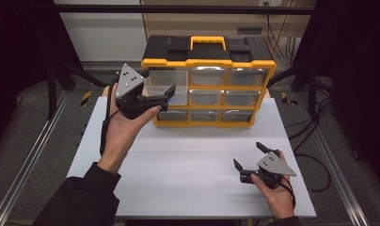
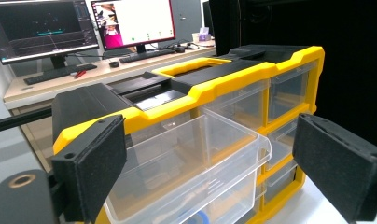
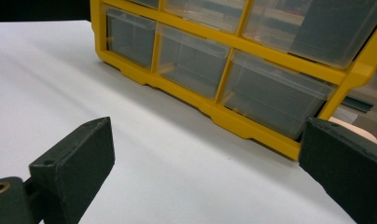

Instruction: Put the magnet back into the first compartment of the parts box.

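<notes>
Yellow and black plastic forms the organizer (image 1: 208,80), which is placed at the 12 o'clock end of the white table (image 1: 188,174) and carries a yellow handle (image 1: 208,41) on its top. Nine clear drawers are arranged in it in three rows. The top-left drawer (image 1: 167,87) is pulled out toward the person, while the other drawers are seen shut. In the left gripper view, the pulled-out drawer (image 2: 191,172) is seen from above; something small and blue (image 2: 199,217) lies near its front wall, but what it is cannot be told. The left gripper (image 1: 161,94) is held at about 10 o'clock on the table, with its jaws spread apart on both sides of this drawer and not closed on it. The right gripper (image 1: 248,155) is held at about 4 o'clock, low over the table and well apart from the organizer; its jaws are wide apart and nothing is between them.
</notes>
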`<state>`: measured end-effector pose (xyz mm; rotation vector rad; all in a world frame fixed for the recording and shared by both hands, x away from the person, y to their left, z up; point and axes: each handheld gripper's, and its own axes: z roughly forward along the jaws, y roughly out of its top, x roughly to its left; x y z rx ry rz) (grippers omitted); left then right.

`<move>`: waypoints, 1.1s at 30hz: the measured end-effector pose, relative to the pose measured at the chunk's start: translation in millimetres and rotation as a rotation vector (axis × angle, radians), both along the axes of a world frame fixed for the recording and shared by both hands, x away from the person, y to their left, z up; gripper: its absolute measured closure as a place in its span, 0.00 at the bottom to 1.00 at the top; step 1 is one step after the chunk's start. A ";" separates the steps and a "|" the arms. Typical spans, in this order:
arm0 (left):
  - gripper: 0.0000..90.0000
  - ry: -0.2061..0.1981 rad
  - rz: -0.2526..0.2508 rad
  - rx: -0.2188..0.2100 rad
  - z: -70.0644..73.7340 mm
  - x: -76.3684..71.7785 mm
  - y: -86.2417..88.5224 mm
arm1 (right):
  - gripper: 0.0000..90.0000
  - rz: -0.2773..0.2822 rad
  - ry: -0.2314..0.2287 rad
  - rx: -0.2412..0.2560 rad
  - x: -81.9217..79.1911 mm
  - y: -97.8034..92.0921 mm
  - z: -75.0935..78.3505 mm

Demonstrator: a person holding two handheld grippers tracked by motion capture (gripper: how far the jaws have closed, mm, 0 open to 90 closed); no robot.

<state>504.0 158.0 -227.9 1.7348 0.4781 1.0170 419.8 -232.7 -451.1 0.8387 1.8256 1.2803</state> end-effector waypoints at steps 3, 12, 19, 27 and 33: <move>0.09 -0.005 0.000 0.001 -0.3 -2.5 -0.2 | 0.04 -0.004 0.002 0.002 -0.1 -0.1 -0.1; 0.08 -0.014 -0.010 0.016 -1.7 -10.0 1.3 | 0.03 -0.005 0.003 0.002 0.4 0.3 -0.7; 0.07 -0.021 -0.021 0.025 -2.0 -17.9 1.1 | 0.03 -0.005 0.006 0.000 0.9 0.2 -1.2; 0.07 -0.023 -0.038 0.042 -5.6 -25.2 -5.0 | 0.03 -0.008 0.004 0.001 0.7 0.2 -1.2; 0.07 -0.022 -0.045 0.045 -9.2 -29.0 -7.1 | 0.04 -0.008 0.005 0.000 0.8 0.2 -1.3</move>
